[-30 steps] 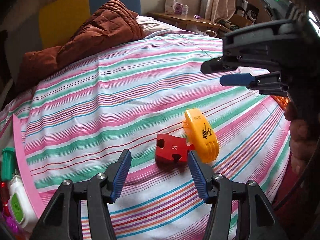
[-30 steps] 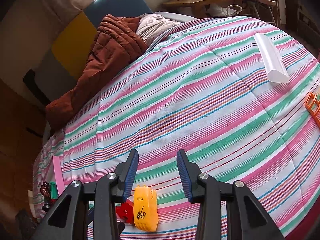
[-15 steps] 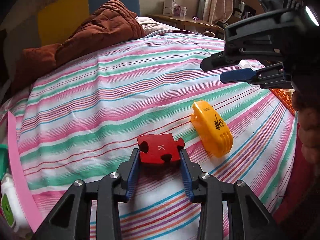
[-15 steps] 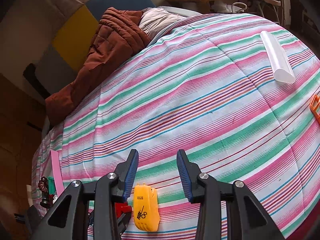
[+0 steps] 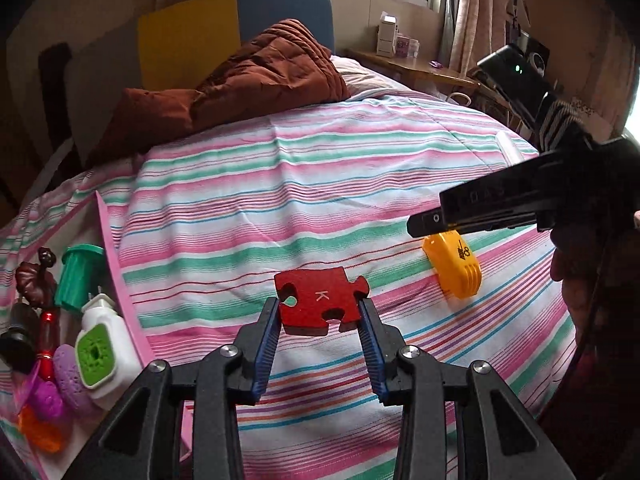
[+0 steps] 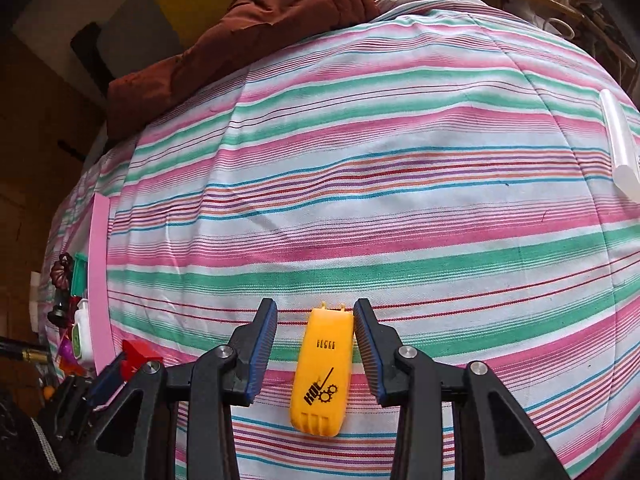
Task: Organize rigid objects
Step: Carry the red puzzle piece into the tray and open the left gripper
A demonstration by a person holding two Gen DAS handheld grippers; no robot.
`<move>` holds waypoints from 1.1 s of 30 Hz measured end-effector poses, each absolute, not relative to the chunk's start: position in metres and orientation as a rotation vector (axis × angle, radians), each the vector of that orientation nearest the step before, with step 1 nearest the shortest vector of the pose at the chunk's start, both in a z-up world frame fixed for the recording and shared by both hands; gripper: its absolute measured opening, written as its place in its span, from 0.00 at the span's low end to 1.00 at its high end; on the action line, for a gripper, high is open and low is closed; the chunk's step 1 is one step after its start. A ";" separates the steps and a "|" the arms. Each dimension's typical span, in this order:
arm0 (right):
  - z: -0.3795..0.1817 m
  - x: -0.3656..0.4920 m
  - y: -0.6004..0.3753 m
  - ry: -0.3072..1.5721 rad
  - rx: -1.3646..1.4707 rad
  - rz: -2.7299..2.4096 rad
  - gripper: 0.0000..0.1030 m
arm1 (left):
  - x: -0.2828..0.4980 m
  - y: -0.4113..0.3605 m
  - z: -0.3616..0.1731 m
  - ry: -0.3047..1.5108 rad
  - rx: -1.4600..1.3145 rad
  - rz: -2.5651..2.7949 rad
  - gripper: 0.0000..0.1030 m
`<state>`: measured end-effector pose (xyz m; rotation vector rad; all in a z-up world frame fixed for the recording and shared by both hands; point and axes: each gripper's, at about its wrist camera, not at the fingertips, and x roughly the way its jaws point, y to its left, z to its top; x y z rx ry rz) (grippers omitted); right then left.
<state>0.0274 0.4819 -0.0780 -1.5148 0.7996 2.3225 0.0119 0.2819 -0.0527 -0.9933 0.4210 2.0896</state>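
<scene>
My left gripper (image 5: pixel 318 312) is shut on a red puzzle piece (image 5: pixel 318 300) marked K and holds it above the striped bed cover. The piece also shows in the right wrist view (image 6: pixel 138 354). A yellow plastic block (image 6: pixel 325 372) with black gear markings lies on the cover between the open fingers of my right gripper (image 6: pixel 315 320); whether they touch it I cannot tell. In the left wrist view the block (image 5: pixel 454 266) lies to the right, under the right gripper (image 5: pixel 424 226).
A pink-edged tray (image 5: pixel 120 280) at the left holds a green cup (image 5: pixel 78 276), a white and green plug-in device (image 5: pixel 100 356) and several small toys. A brown quilt (image 5: pixel 248 80) lies at the bed's far end. A white tube (image 6: pixel 620 144) lies at the right.
My left gripper closed on the red puzzle piece and lifted it, moving left toward the tray. My right gripper came down so its fingers straddle the yellow block.
</scene>
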 end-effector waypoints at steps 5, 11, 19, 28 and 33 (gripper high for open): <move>-0.078 0.026 0.478 0.758 -1.534 2.324 0.38 | 0.006 0.263 -0.035 0.388 -0.967 2.170 0.38; -0.079 0.027 0.482 0.773 -1.533 2.299 0.38 | 0.001 0.239 -0.020 0.350 -0.947 2.240 0.38; -0.084 0.024 0.476 0.732 -1.574 2.270 0.38 | -0.007 0.213 -0.014 0.305 -0.956 2.304 0.38; -0.086 0.019 0.471 0.701 -1.584 2.264 0.38 | -0.013 0.182 -0.015 0.262 -0.984 2.365 0.38; -0.087 0.019 0.469 0.695 -1.583 2.264 0.38 | -0.016 0.161 -0.017 0.218 -1.006 2.391 0.38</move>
